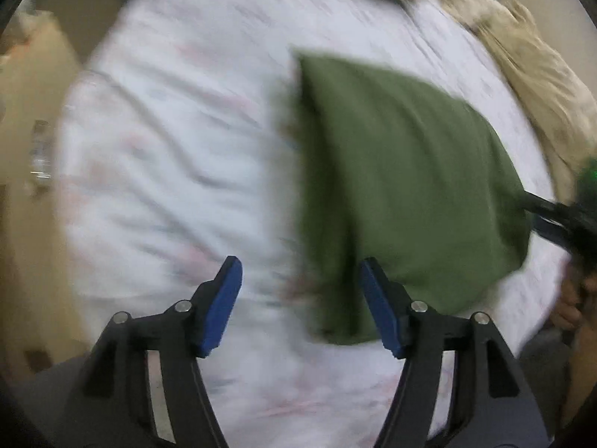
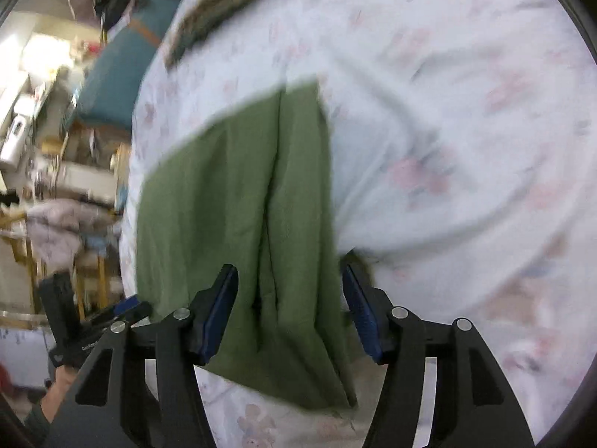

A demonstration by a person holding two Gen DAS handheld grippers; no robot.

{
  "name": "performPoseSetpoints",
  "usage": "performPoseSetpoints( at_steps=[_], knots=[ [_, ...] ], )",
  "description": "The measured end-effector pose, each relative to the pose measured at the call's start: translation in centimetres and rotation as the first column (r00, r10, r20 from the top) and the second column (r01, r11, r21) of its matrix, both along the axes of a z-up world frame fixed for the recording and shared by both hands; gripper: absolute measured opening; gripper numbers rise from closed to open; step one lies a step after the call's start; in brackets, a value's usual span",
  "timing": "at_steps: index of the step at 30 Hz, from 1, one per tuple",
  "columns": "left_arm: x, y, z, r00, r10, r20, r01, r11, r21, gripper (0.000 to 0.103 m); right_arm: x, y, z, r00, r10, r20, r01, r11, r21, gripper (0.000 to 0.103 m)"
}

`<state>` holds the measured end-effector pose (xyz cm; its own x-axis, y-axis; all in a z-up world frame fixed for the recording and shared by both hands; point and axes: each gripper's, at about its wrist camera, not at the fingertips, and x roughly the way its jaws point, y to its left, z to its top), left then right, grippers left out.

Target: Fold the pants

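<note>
On the pale flowered bedsheet (image 1: pixel 156 156), as seen from the left wrist, the green pants (image 1: pixel 403 186) are laid folded into a blurred rectangle, right of centre. Its long axis is seen to run from the near middle towards the far right, one narrow end lying just beyond the near fingers. The left gripper (image 1: pixel 300 308) is held with its jaws parted, nothing caught between the blue pads (image 1: pixel 224 310); only the right pad overlaps the cloth's near edge in the picture. At the right edge the right gripper (image 1: pixel 559 216) is seen dimly beside the pants. A beige blanket (image 1: pixel 537 74) is heaped far right.

From the right wrist, the pants (image 2: pixel 238 216) are seen lengthwise, stretching away from the near edge, a crease running along them. The right gripper (image 2: pixel 289 311) is held apart above the near end, no pad being pressed on the cloth. The left gripper (image 2: pixel 123 308) is seen at near left.
</note>
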<state>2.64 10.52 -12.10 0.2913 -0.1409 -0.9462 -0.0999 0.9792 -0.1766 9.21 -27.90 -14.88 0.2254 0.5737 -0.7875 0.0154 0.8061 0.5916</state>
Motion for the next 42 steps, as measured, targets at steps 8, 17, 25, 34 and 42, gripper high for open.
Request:
performPoseSetpoints(
  at_steps=[8,17,25,34,42],
  knots=[
    [-1.3,-2.5,0.6,1.0,-0.006,0.018,0.009,0.979,-0.201,0.063,-4.2,-4.1,1.6,0.97,-0.245,-0.005,0.245,0.966,0.085,0.066],
    [0.1,-6.7,-1.3,0.991,-0.126,0.035,0.128,0.989,-0.069,0.019,-4.9,-0.8,-1.5,0.984,-0.156,-0.086,0.161,0.985,0.057,0.064],
    [-0.9,-7.2,3.1,0.964,-0.198,0.178,0.217,0.972,-0.094,0.001,-5.7,1.9,2.6,0.992,-0.027,0.124,0.035,0.997,-0.064,0.005],
    [-0.4,-3.6,4.4,0.985,-0.121,0.12,0.134,0.985,-0.108,0.001,-8.5,3.7,4.8,0.992,0.017,0.127,-0.024,0.999,0.047,0.005],
    [-0.6,-5.7,-2.7,0.982,-0.152,-0.115,0.161,0.985,0.07,0.015,-8.1,4.5,-1.3,0.996,0.007,-0.093,-0.019,0.991,-0.131,0.023]
  ],
)
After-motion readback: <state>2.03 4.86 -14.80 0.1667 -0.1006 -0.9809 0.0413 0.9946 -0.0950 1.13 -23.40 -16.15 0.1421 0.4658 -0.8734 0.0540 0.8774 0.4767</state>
